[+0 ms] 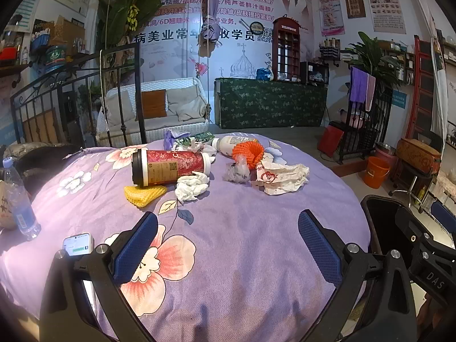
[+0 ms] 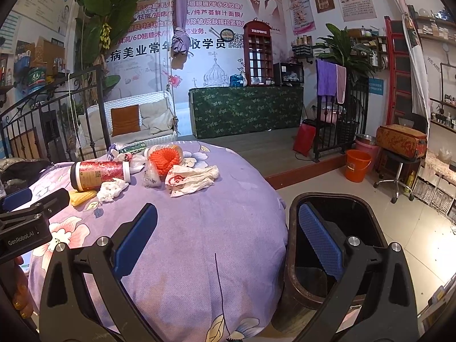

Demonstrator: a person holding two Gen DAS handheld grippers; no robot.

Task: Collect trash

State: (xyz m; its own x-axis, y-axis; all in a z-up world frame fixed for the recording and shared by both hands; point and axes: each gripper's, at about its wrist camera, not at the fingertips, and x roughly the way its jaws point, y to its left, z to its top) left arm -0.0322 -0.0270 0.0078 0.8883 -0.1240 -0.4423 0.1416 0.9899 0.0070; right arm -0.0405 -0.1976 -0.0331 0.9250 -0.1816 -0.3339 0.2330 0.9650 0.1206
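the trash sits in a loose cluster toward the far side of the surface (image 1: pixel 256 256), which is covered in a purple floral cloth. in that cluster i see a red paper cup (image 1: pixel 170 167) lying on its side with its black lid pointing left, a crumpled white tissue (image 1: pixel 190 186) touching its near edge, and a yellow foam net (image 1: pixel 144 195) tucked just under the lid end. to the right lie a clear plastic wrapper (image 1: pixel 237 171), an orange foam net (image 1: pixel 248 150) behind it, and a crumpled white paper wrapper with red print (image 1: pixel 280 177). a white bottle (image 1: pixel 226 144) lies on its side at the back, near a green packet (image 1: pixel 196 138). my left hand-held gripper (image 1: pixel 228 245) hangs over the bare cloth well short of the pile, its blue pads wide apart and holding nothing. my right hand-held gripper (image 2: pixel 228 239) is likewise spread and empty, straddling the edge of the surface, with its right pad over the dark trash bin (image 2: pixel 296 285) standing just beside the surface. a water bottle (image 1: pixel 18 202) and a phone (image 1: pixel 78 244) rest at the left edge.
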